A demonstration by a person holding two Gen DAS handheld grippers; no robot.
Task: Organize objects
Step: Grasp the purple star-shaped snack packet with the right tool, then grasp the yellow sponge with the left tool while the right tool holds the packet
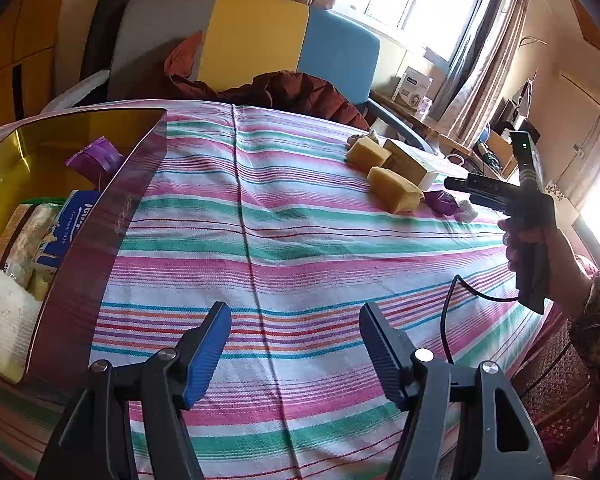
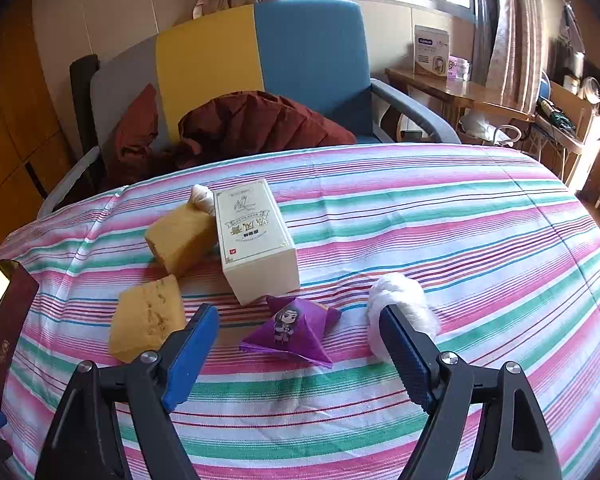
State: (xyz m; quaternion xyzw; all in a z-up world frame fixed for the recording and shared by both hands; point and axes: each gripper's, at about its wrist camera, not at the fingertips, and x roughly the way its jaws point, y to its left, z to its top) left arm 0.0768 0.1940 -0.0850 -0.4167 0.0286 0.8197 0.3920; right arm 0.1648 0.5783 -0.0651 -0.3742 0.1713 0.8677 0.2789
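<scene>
Striped cloth (image 2: 440,240) covers the desk. Left of the cream box (image 2: 256,240) lie two yellow sponges (image 2: 148,316); the purple packet (image 2: 292,330) sits just before it, between the spread fingers of the right hand-held gripper (image 2: 300,354), a white ball (image 2: 404,304) beside. The left hand-held gripper (image 1: 296,344), also spread and empty, hovers beside the open tin (image 1: 112,208).

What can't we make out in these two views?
- Tin contents, left wrist view: its wall and the frame edge hide most of them; only a sliver of the tin shows in the right.
- White ball, right wrist view: the right tongs cover its near side.
- Small white bundle: half hidden behind the sponge and cream box.
</scene>
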